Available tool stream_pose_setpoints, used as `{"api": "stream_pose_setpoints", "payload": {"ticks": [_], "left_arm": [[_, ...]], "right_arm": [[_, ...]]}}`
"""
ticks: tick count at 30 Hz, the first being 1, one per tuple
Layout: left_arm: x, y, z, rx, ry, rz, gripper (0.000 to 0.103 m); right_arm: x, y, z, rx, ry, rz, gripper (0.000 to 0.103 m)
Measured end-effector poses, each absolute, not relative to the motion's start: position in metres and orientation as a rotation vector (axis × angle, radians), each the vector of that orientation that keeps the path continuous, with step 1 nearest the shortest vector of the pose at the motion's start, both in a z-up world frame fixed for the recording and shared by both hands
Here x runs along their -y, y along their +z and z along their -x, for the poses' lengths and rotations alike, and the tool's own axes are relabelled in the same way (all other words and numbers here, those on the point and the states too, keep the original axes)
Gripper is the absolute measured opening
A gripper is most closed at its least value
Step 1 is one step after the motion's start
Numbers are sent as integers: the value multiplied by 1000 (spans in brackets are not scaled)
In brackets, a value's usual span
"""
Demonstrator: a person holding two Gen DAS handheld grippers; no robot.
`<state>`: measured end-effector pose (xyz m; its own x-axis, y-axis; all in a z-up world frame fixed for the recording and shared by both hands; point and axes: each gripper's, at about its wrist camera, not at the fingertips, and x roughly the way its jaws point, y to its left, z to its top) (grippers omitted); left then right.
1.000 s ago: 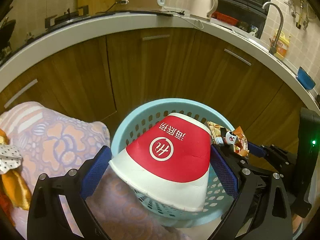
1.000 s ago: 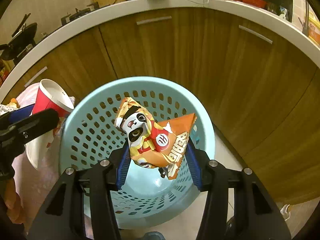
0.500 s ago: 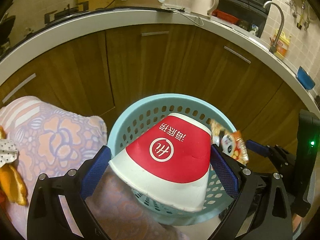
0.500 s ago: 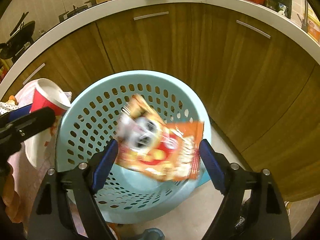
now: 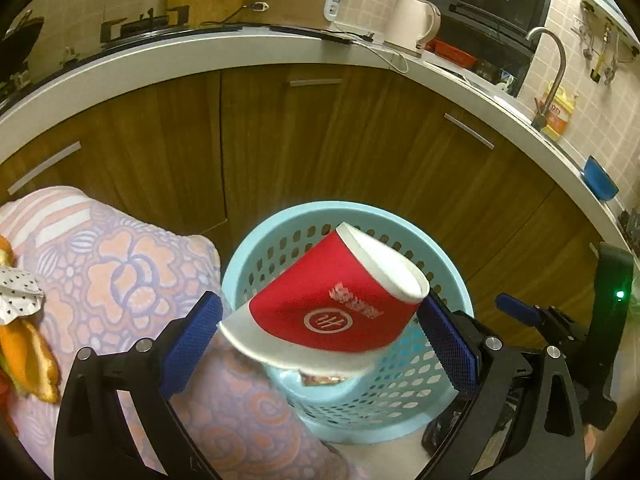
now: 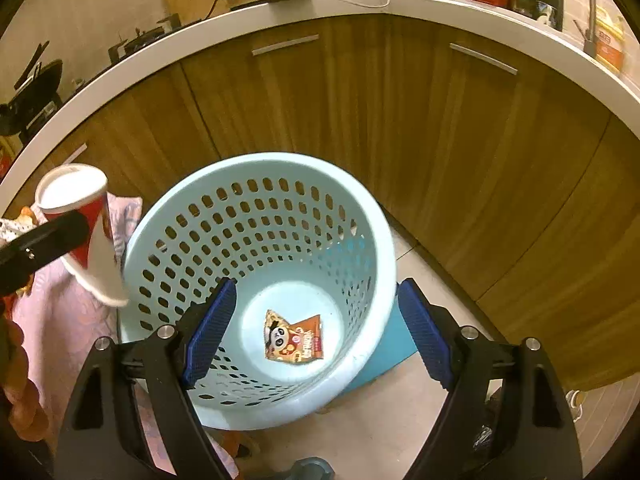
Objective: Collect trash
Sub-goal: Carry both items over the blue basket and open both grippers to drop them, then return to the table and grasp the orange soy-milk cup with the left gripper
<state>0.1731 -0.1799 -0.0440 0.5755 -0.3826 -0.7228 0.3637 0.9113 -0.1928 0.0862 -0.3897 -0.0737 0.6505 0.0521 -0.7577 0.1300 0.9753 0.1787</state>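
Note:
A light blue perforated basket point(image 6: 376, 216) stands on the floor below both grippers; it also shows in the left wrist view point(image 5: 452, 280). An orange panda snack bag point(image 6: 294, 340) lies on its bottom. My right gripper point(image 6: 316, 332) is open and empty above the basket. A red and white paper cup point(image 5: 336, 308) sits tilted between the blue pads of my left gripper point(image 5: 320, 340), over the basket's left rim; the jaws look spread and the cup is blurred. The cup also shows in the right wrist view point(image 6: 80, 232).
Wooden cabinet doors point(image 5: 280, 140) under a white counter point(image 5: 200, 56) curve behind the basket. A pink floral cloth point(image 5: 112, 280) covers a surface at the left, with orange peel point(image 5: 28, 356) on it. A kettle point(image 5: 412, 24), a tap and a blue bowl point(image 5: 600, 184) are on the counter.
My right gripper opened and the snack bag fell to the basket's bottom. The cup in my left gripper has tipped, rim now up and right, as the jaws widened.

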Motion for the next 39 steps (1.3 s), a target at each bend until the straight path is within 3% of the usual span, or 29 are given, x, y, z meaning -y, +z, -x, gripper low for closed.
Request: {"api": "stream_pose_setpoints", "payload": {"ticks": [13,27,33,39], "left_arm": [[172,-45,-172,-858,-465,74,95],[78,19,-84,-639,-305,156,94],[6,37,-35,-563,-57,184,94],[-75,34,9,-513,223,258,94]], "right_arm": [[390,-63,-78,-836,-47,-238,79],[296,-5,-53,-663,183,-124,78],[229,12,-38,-596,315,-87,70],[164,6,-26,-588,445,-91,56]]}}
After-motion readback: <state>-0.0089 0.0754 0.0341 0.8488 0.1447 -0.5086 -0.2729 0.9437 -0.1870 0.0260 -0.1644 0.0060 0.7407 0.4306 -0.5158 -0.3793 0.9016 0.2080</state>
